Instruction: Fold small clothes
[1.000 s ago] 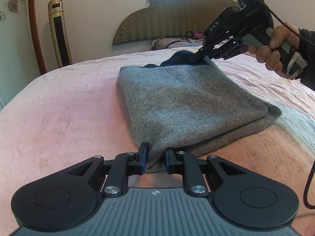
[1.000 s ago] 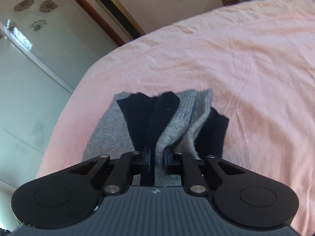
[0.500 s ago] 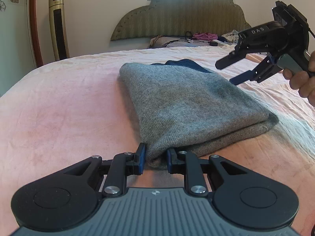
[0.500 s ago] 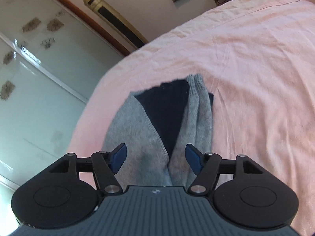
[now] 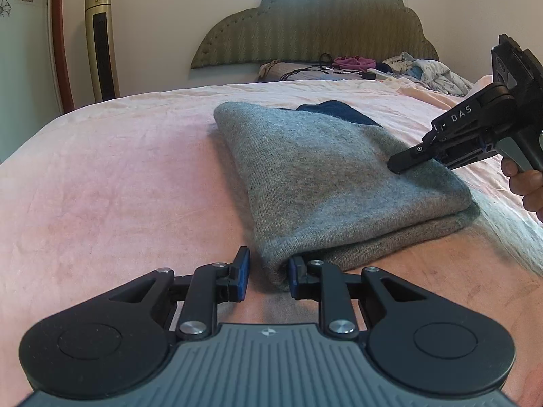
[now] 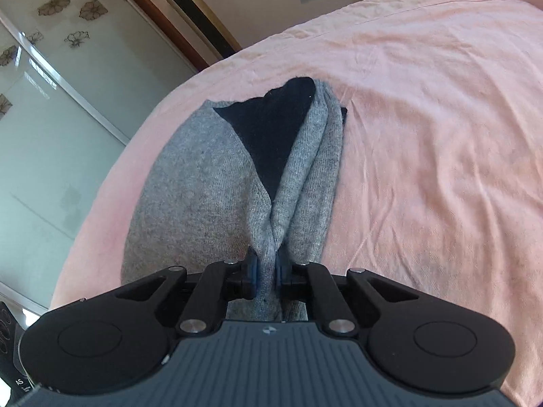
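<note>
1. Folding step: right gripper [image 6: 267, 269] pinches sweater [image 5: 339, 183] edge shut; lift w/ both layers, keep seam straight.
2. Left gripper [image 5: 268, 273] jaws easing apart around near corner, one pad off; re-pinch before pulling.
3. Sweater mid-bed [image 5: 118, 186], folded. Headboard [image 5: 315, 30], clutter far; nothing blocking.

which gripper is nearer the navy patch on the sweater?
Right. The right gripper pinches a grey fold just below the navy patch; the left gripper sits at the sweater's opposite corner.
</note>
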`<act>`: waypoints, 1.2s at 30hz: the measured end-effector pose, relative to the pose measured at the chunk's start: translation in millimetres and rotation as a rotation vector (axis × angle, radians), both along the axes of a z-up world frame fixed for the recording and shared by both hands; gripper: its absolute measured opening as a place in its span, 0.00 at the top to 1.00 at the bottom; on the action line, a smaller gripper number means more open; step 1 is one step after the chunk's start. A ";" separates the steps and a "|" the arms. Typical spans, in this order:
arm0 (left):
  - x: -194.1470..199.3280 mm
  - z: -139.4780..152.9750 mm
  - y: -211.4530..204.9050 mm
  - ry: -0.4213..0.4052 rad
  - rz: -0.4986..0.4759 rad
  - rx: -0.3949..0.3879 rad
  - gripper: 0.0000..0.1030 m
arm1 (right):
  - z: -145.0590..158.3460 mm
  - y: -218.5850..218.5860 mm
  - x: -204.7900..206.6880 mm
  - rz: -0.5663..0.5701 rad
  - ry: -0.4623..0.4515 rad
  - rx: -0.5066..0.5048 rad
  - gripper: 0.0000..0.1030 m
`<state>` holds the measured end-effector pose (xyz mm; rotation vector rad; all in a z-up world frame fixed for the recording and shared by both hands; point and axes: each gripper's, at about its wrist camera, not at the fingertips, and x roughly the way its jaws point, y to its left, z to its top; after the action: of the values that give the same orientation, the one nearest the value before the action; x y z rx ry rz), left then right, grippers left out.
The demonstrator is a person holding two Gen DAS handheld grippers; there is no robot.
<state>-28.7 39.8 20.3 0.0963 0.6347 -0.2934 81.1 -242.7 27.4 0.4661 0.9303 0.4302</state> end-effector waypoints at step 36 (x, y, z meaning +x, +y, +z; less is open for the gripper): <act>-24.4 -6.2 34.7 0.127 -0.039 -0.384 0.42 | 26.4 -45.6 -45.7 -0.008 -0.049 0.200 0.17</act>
<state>-53.1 74.5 14.1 -0.2802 0.6920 -0.4570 35.4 -288.3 53.8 0.6387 0.8414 0.5278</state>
